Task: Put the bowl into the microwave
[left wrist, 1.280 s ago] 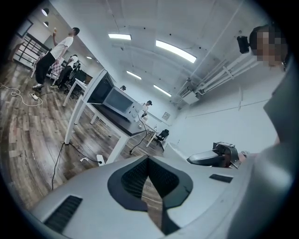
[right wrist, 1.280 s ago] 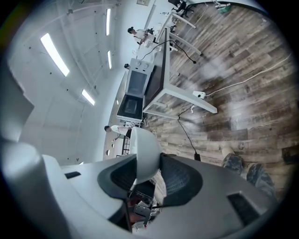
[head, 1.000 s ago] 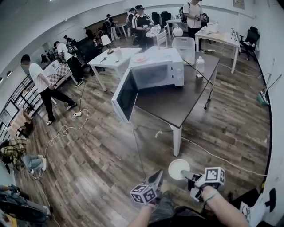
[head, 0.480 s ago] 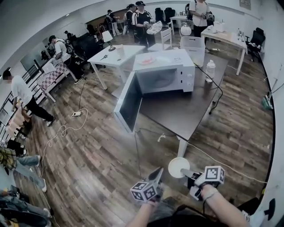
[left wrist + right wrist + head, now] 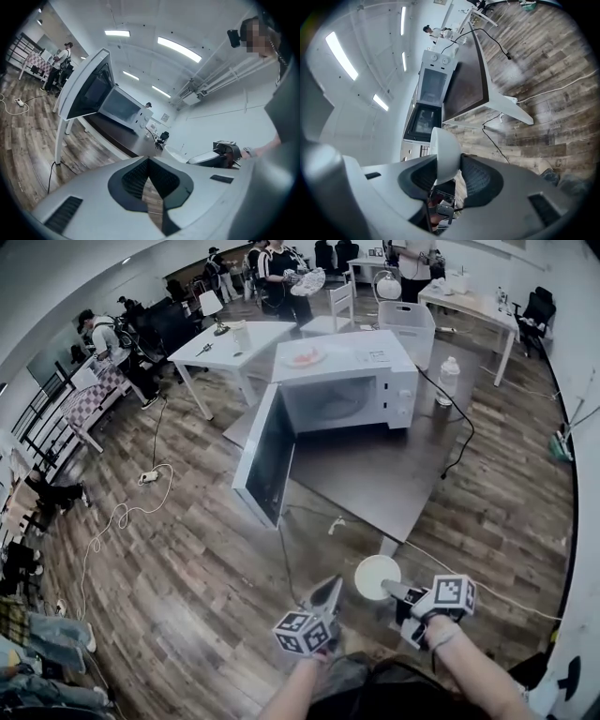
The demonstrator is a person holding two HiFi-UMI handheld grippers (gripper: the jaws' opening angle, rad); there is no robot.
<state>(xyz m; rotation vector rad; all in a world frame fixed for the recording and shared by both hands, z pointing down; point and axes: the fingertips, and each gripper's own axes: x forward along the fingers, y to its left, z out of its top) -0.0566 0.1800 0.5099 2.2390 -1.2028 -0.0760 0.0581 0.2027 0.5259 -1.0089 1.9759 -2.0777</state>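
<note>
Head view: the bowl [image 5: 377, 577], white and round, sits at about 5 o'clock in the frame, above the wooden floor and clear of the table [image 5: 375, 486]. It is carried by the right gripper [image 5: 392, 591], which takes it from the 4 o'clock side. The left gripper [image 5: 328, 598] rides just beside it at 9 o'clock and carries nothing. The microwave [image 5: 342, 390] lies toward 12 o'clock of the bowl, well apart from it. Its door [image 5: 265, 456] is swung wide to the 8 o'clock side, and nothing can be made out in the cavity. A pink plate [image 5: 305, 357] rests on the microwave's top. The bowl itself shows a plain white inside with no contents visible. Left gripper view: the left gripper [image 5: 148, 158] has its pads drawn together at the tips, with nothing between them. The microwave [image 5: 123, 107] stands at 11 o'clock. Right gripper view: the right gripper [image 5: 447, 161] has its jaws set wide, clamped on the bowl's wall [image 5: 444, 145], one pad inside and one outside. The open cavity [image 5: 432, 85] lies at 12 o'clock. As a judgement, the bowl looks rigid, smooth and light. A hold on the rim alone leaves it free to tip or slip on its slick surface, and if it is ceramic a drop would break it. A firm pinch deep over the rim, with the bowl kept level, suits it best.
</note>
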